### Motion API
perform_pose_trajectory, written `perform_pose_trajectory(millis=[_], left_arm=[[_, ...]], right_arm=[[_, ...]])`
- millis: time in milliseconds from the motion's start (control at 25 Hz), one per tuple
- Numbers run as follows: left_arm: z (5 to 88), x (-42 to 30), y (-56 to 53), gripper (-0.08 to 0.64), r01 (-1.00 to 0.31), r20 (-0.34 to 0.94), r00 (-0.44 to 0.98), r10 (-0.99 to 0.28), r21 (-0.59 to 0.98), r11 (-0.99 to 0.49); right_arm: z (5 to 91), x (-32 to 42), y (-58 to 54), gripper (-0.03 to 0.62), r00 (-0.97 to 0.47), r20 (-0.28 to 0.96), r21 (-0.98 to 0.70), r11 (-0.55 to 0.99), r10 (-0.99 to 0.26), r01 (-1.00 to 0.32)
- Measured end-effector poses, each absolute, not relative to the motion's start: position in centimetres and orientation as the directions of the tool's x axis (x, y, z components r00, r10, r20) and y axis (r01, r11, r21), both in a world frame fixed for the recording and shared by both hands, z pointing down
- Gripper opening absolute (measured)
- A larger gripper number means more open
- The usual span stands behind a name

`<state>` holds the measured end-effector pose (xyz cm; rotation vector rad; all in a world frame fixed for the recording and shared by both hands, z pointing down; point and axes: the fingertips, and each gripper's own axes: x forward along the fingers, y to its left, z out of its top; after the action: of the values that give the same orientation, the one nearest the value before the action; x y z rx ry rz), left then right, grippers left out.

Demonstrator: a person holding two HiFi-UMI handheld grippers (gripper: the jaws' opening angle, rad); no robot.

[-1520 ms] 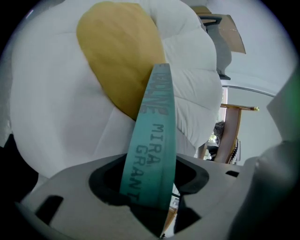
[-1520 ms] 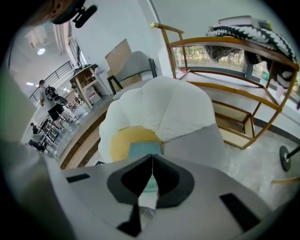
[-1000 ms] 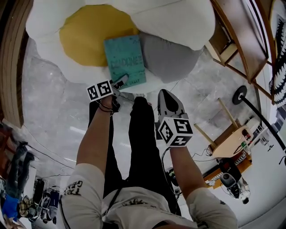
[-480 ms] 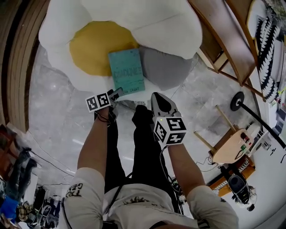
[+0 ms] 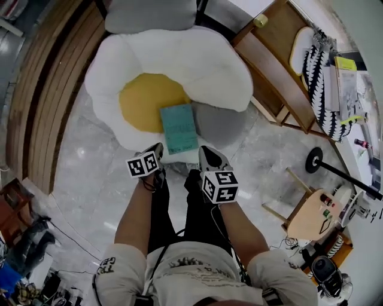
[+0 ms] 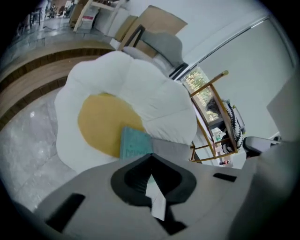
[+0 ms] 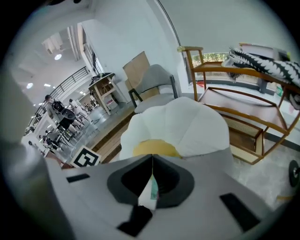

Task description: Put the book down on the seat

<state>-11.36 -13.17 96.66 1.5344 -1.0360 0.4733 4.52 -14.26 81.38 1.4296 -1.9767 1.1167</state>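
Book (image 5: 179, 128) lies flat on the seat (image 5: 179, 60), a white egg-shaped cushion chair. It sits at the front, overlapping the right edge of the yellow centre (image 5: 140, 101) and the left edge of a grey cushion (image 5: 220, 122). The book's near short edge is close to the seat's front rim but not over it.

Left gripper (image 5: 157, 147) is just off the front rim, near the book's lower left corner and not touching it. Its jaws are closed together with nothing between them; in the left gripper view the book (image 6: 135, 143) shows beyond the tips. Right gripper (image 5: 207, 150) is just beside the rim below the grey cushion, jaws likewise pressed together and empty.

Open marble floor (image 5: 90, 167) lies left of and in front of the seat. Wooden steps (image 5: 42, 95) bound the left side. A wooden rack (image 5: 281, 77) stands close on the right, a grey chair (image 5: 149, 15) behind. A small wooden stool (image 5: 311, 209) is well apart at the right.
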Motion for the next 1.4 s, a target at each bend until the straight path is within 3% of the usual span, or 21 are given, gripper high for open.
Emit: perform_pose_trajectory(millis=[320, 480, 840, 1120, 1400], left_arm=[[79.6, -10.3, -17.4, 0.02, -0.844, 0.699, 0.534, -0.475, 0.478, -0.246], [71.0, -10.8, -18.2, 0.02, -0.86, 0.66, 0.51, -0.552, 0.393, -0.325], [53.7, -11.7, -21.3, 0.02, -0.901, 0.507, 0.429, -0.747, 0.299, -0.315], [39.8, -13.9, -23.0, 0.02, -0.928, 0.329, 0.369, -0.869, 0.188, -0.323], [31.9, -16.9, -22.2, 0.02, -0.956, 0.224, 0.29, -0.93, 0.098, -0.275]], right_arm=[[70.8, 3.1, -17.1, 0.028, -0.361, 0.653, -0.317, 0.193, -0.666, -0.929], [64.0, 2.4, -18.9, 0.028, -0.373, 0.581, -0.34, 0.2, -0.724, -0.919], [48.2, 3.8, -22.7, 0.026, -0.304, 0.327, -0.257, 0.225, -0.895, -0.94], [35.3, 3.5, -22.8, 0.026, -0.275, 0.0, -0.225, 0.268, -0.961, -0.937], [29.8, 1.4, -23.3, 0.026, -0.327, -0.052, -0.163, 0.331, -0.944, -0.929]])
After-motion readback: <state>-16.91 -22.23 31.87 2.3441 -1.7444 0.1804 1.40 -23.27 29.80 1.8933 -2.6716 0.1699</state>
